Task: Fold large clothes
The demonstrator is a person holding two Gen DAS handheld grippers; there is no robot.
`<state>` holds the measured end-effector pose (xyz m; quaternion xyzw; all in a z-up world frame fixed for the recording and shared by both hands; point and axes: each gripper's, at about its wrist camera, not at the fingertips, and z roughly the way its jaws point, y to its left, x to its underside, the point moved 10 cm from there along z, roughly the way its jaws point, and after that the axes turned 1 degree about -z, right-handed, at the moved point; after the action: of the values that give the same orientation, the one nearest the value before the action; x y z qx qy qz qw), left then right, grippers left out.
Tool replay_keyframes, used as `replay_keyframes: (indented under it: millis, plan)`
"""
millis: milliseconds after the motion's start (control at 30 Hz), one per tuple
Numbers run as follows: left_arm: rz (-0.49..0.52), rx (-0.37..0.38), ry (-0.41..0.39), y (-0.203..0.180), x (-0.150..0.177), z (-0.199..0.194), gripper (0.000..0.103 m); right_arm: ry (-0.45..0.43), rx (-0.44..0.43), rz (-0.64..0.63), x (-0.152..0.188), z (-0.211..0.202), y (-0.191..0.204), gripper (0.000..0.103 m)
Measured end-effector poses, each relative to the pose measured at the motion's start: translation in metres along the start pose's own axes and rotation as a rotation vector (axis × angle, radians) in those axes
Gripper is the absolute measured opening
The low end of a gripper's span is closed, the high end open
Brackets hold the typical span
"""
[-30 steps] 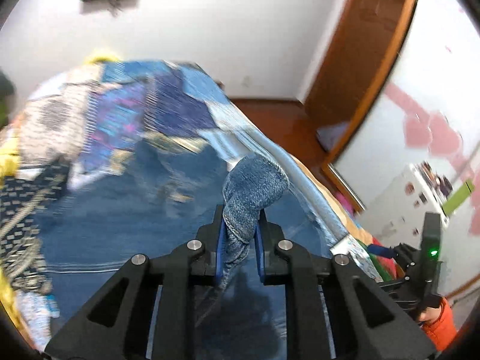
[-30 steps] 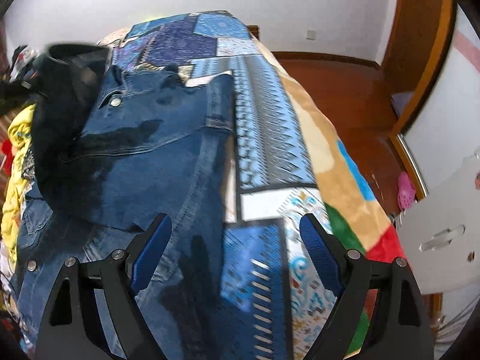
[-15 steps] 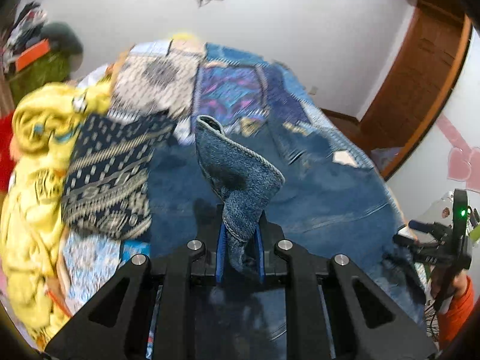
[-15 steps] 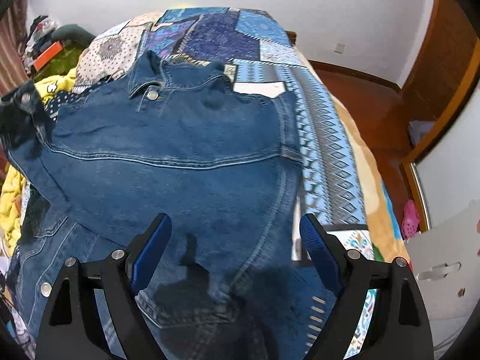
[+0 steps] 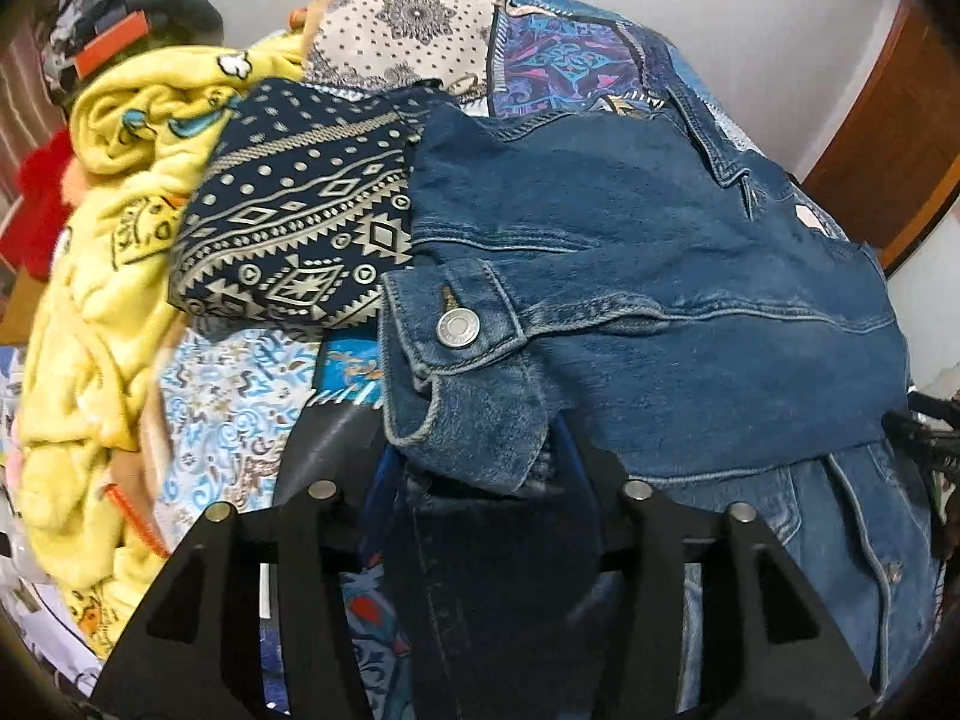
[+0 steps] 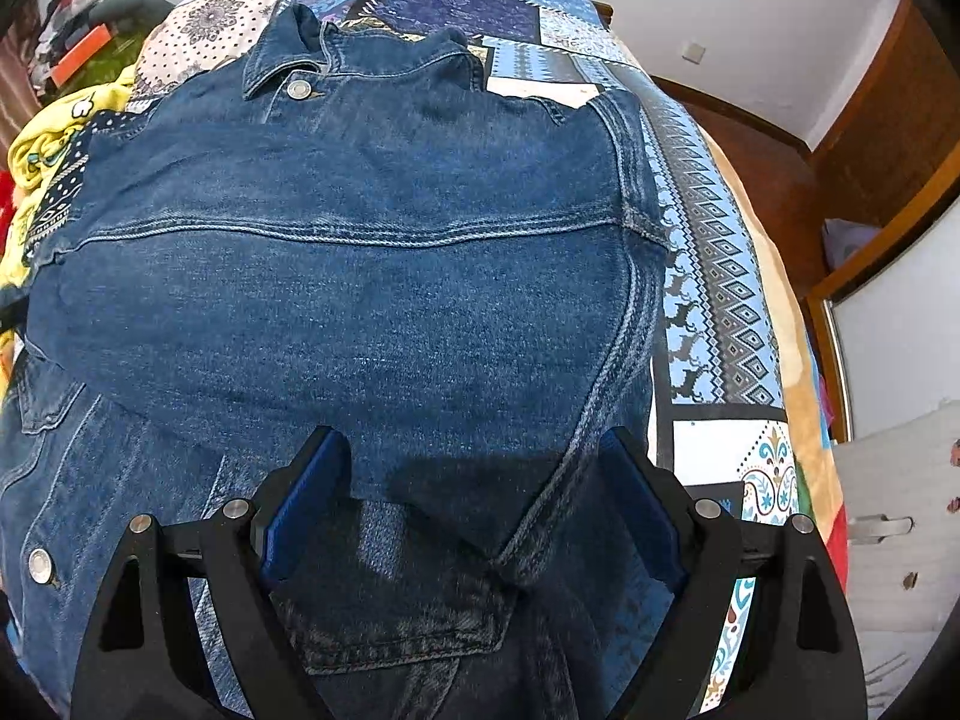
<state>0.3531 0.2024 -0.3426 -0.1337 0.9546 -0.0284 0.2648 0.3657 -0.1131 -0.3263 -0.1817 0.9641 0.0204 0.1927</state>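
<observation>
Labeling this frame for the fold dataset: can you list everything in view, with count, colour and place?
denim jacket: 1, blue, spread across the bed, sleeve folded over its body
sleeve cuff: 1, blue with a silver snap, at the left gripper
patchwork bedspread: 1, blue, white and tan, under the jacket
patterned cloth: 1, navy with beige pattern, left of the jacket
yellow garment: 1, yellow with cartoon prints, far left of the bed
red fabric: 1, red, left edge behind the yellow garment
wooden door frame: 1, brown, right side of room
left gripper: 1, black with blue pads, fingers parted around the cuff
right gripper: 1, black with blue pads, open over the jacket's lower part
</observation>
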Motion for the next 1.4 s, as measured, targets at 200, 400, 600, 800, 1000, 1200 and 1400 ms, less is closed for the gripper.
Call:
replay_keyframes:
  millis: [200, 400, 600, 800, 1000, 1200, 1400]
  plan:
    - [0.04, -0.031, -0.061, 0.0, -0.004, -0.039, 0.05, -0.03, -0.009, 0.003, -0.001, -0.018, 0.004, 0.085]
    - [0.096, -0.084, -0.187, -0.006, -0.014, -0.094, 0.063, -0.124, -0.019, 0.0, 0.0, -0.06, 0.011, 0.085]
    - [0.15, -0.101, -0.237, -0.013, 0.0, -0.133, 0.07, -0.2, -0.018, 0.007, 0.01, -0.097, 0.008, 0.085]
    - [0.153, -0.102, -0.21, -0.01, 0.035, -0.139, 0.083, -0.196, -0.016, 0.039, 0.04, -0.107, -0.001, 0.085]
    - [0.052, 0.0, -0.072, 0.008, 0.08, -0.121, 0.083, -0.131, -0.036, 0.092, 0.084, -0.1, -0.011, 0.085]
    - [-0.099, 0.13, 0.084, 0.018, 0.129, -0.092, 0.083, -0.058, -0.083, 0.164, 0.125, -0.086, -0.019, 0.085]
    - [-0.266, 0.253, 0.199, 0.015, 0.166, -0.063, 0.083, -0.021, -0.218, 0.289, 0.144, -0.076, -0.022, 0.085]
